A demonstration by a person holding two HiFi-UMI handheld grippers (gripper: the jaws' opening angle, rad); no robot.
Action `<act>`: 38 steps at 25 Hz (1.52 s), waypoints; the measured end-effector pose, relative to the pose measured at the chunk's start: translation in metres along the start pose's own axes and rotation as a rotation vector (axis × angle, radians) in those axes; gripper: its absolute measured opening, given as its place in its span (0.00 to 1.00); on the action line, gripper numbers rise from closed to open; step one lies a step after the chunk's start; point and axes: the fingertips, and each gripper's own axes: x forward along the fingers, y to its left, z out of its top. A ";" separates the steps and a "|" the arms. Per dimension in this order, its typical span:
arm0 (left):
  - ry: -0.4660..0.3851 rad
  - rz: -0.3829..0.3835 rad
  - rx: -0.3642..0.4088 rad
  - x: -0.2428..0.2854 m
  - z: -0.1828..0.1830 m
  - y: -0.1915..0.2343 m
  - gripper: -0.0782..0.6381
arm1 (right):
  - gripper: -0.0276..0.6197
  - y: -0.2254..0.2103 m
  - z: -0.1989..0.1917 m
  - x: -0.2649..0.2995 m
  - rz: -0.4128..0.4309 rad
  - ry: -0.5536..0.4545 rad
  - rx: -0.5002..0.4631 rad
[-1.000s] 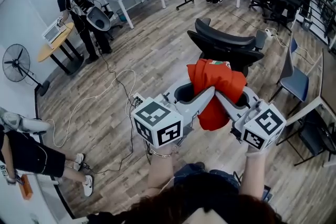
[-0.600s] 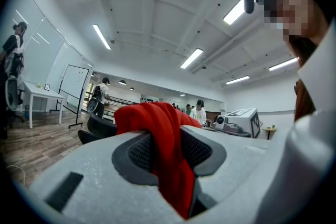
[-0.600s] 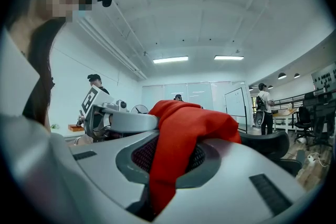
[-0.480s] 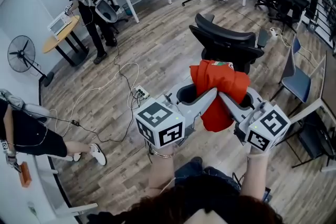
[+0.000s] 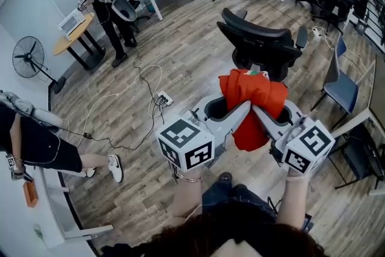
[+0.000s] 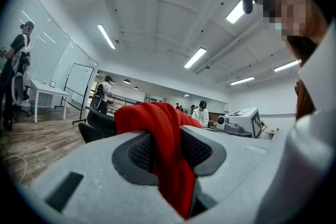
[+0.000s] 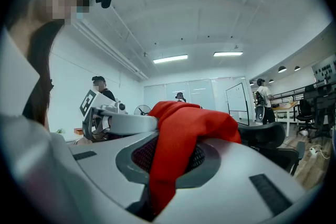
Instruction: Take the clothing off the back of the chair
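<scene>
Jaws of the left gripper (image 5: 243, 107) and right gripper (image 5: 258, 111) both pinch the red garment (image 5: 252, 92), sharing its weight so it seems to hang clear of the chair (image 5: 263, 45).

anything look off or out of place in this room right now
Nothing spilled or broken. The red garment is bunched in a lump, pinched by the left tool and right tool, seemingly clear of the black chair. Loose cables snake across the floor to a power strip: a possible trip hazard.
</scene>
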 end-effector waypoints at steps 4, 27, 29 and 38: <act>0.003 0.016 0.003 -0.003 -0.007 -0.010 0.29 | 0.13 0.006 -0.005 -0.009 0.006 0.004 -0.001; 0.023 0.050 0.010 0.011 -0.013 -0.048 0.29 | 0.13 0.005 -0.003 -0.048 0.027 0.013 -0.001; 0.025 0.051 0.013 0.012 -0.013 -0.049 0.29 | 0.13 0.004 -0.003 -0.050 0.029 0.012 -0.002; 0.026 0.044 0.018 0.022 -0.012 -0.049 0.29 | 0.13 -0.005 -0.002 -0.052 0.026 0.000 -0.007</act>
